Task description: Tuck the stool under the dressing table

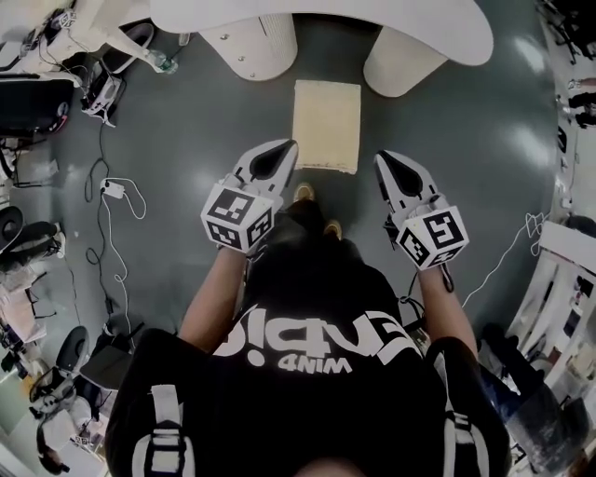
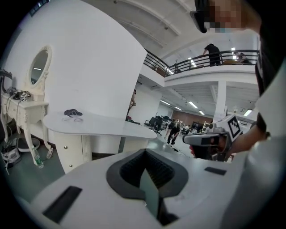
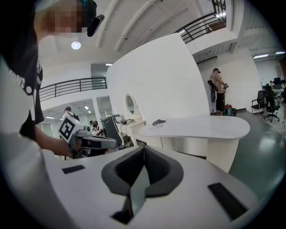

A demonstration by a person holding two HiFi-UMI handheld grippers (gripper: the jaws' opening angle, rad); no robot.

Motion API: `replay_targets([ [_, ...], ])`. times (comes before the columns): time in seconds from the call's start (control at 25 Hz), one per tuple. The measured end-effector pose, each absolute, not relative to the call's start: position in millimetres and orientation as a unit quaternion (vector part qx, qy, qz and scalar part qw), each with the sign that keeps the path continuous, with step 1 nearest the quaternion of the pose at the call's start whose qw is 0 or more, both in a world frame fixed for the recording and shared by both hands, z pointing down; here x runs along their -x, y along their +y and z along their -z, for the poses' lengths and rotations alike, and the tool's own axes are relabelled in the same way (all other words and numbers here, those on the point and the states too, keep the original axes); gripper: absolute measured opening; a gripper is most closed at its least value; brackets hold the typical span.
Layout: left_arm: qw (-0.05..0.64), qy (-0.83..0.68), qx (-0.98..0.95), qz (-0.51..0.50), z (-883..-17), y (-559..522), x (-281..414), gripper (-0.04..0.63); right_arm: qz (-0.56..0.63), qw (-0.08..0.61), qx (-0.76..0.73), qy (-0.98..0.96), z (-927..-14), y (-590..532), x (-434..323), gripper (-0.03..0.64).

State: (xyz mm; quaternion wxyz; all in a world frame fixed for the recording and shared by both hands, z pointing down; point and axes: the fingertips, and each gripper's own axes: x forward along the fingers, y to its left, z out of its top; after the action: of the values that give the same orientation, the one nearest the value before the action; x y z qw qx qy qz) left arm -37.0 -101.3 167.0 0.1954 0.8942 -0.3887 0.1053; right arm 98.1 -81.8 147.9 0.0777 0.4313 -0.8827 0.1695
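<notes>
Straight ahead of my two jaw tips and between them, the cream stool [image 1: 327, 126] stands on the grey floor [image 1: 186, 130], in front of the gap between the white dressing table's [image 1: 317, 20] two pedestals [image 1: 251, 47]. My left gripper [image 1: 282, 149] and right gripper [image 1: 383, 160] are both squeezed closed on nothing, flanking the stool's near corners

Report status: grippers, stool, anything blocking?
Left gripper shut, empty; right gripper shut, empty. Stool on floor before dressing table, untouched, not tucked. Nothing seen blocking.
</notes>
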Motion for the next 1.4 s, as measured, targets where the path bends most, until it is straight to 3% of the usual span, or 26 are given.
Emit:
replay_targets([
  [0.52,0.233,-0.338,-0.893,-0.187,-277,-199,32,0.008,-0.215,0.125,-0.439,-0.863,-260,-183,-96,0.023],
  [1.12,0.360,-0.302,-0.849,-0.243,-464,-237,21,0.011,-0.307,0.193,-0.401,-0.841,-454,-221,-127,0.023],
  [1.16,0.369,-0.299,-0.845,-0.246,-479,-237,22,0.021,-0.319,0.200,-0.394,-0.838,-471,-219,-128,0.025],
  [1.28,0.393,-0.288,-0.836,-0.252,-524,-240,27,0.139,-0.352,0.213,-0.380,-0.829,-522,-219,-129,0.041],
  [1.36,0.405,-0.284,-0.831,-0.255,-556,-244,33,0.214,-0.372,0.218,-0.376,-0.820,-554,-223,-127,0.177],
  [1.4,0.411,-0.281,-0.828,-0.257,-571,-245,36,0.236,-0.380,0.221,-0.376,-0.816,-569,-224,-128,0.210],
])
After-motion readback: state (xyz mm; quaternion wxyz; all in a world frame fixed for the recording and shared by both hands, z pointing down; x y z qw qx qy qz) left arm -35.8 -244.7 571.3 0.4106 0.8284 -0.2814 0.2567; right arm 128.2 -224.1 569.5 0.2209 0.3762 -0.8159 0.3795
